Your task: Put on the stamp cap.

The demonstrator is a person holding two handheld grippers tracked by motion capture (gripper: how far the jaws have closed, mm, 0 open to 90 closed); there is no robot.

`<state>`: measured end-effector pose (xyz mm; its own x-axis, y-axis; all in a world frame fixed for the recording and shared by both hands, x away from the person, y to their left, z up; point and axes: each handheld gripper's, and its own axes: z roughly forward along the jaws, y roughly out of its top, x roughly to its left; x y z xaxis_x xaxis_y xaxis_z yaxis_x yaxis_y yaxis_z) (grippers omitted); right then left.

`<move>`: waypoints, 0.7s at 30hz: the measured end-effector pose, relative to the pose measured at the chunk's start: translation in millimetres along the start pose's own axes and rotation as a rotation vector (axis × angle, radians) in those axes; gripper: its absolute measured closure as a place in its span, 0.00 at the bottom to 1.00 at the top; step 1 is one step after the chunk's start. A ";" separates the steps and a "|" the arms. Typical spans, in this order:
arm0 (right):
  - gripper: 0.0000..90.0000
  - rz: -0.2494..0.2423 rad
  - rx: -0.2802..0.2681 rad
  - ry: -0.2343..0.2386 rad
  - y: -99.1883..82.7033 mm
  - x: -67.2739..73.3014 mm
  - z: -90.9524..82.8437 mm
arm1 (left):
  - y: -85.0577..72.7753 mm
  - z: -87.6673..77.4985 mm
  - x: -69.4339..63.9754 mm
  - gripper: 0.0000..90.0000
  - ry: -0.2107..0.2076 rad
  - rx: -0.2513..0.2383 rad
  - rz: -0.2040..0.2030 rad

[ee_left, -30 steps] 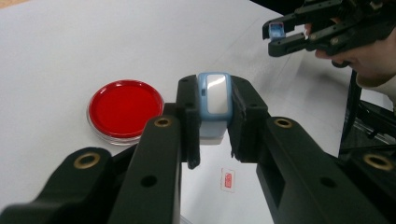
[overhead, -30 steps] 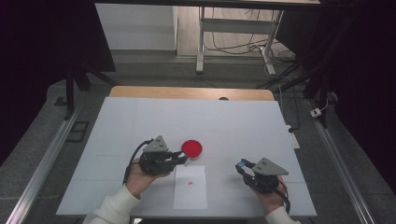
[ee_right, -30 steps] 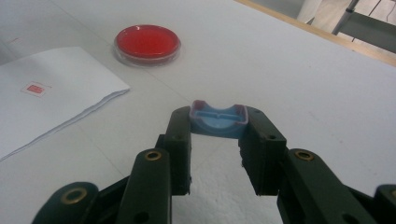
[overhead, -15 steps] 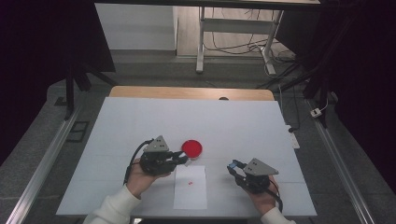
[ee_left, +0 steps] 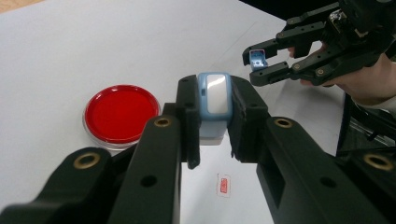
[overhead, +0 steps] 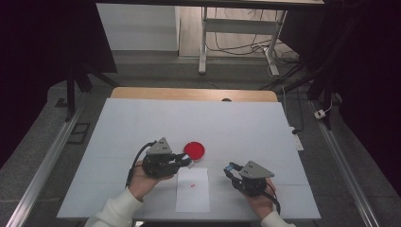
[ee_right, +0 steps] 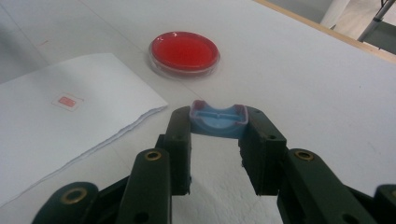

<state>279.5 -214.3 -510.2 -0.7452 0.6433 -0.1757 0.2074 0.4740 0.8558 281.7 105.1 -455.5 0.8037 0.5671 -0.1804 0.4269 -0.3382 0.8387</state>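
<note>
The left gripper [ee_left: 212,116] is clamped on a small blue-and-white stamp body [ee_left: 214,100], held just right of the red ink pad dish [ee_left: 121,114]. The right gripper [ee_right: 217,123] is closed on the stamp's blue cap [ee_right: 218,120], held well right of the dish. Both parts look light, rigid, smooth plastic and likely slippery; grip them across the flat sides. The stamped red mark [ee_right: 67,101] on the paper sheet [overhead: 192,189] is too small to read. No brand is legible.

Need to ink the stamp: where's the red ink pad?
High view: the red ink pad sits mid-table, just beyond the paper sheet, beside the left gripper.
</note>
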 end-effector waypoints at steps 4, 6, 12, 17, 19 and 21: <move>0.72 -0.011 0.003 0.004 1.7 4.1 3.6 | 0.4 -0.2 -0.1 0.83 -0.001 -0.004 -0.002; 0.72 -0.015 0.002 0.009 2.5 6.2 5.9 | 0.6 -0.1 -0.2 0.83 0.000 -0.004 -0.003; 0.72 -0.022 -0.002 0.018 6.5 13.3 11.7 | 1.4 0.7 -1.3 0.83 -0.002 -0.008 -0.002; 0.72 -0.029 -0.002 0.023 8.9 18.1 15.6 | 2.0 1.5 -2.0 0.83 -0.001 -0.009 -0.002; 0.72 -0.036 0.001 0.023 9.5 19.8 16.6 | 2.2 1.7 -2.1 0.83 -0.001 -0.009 -0.002; 0.72 -0.036 0.000 0.024 10.0 21.2 17.5 | 2.5 2.1 -2.3 0.83 -0.004 -0.008 -0.002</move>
<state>276.9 -185.4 -513.9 -0.7675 0.6109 -0.1946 0.1799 0.4966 0.8491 281.7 101.4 -454.0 0.8045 0.5647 -0.1840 0.4250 -0.3310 0.8425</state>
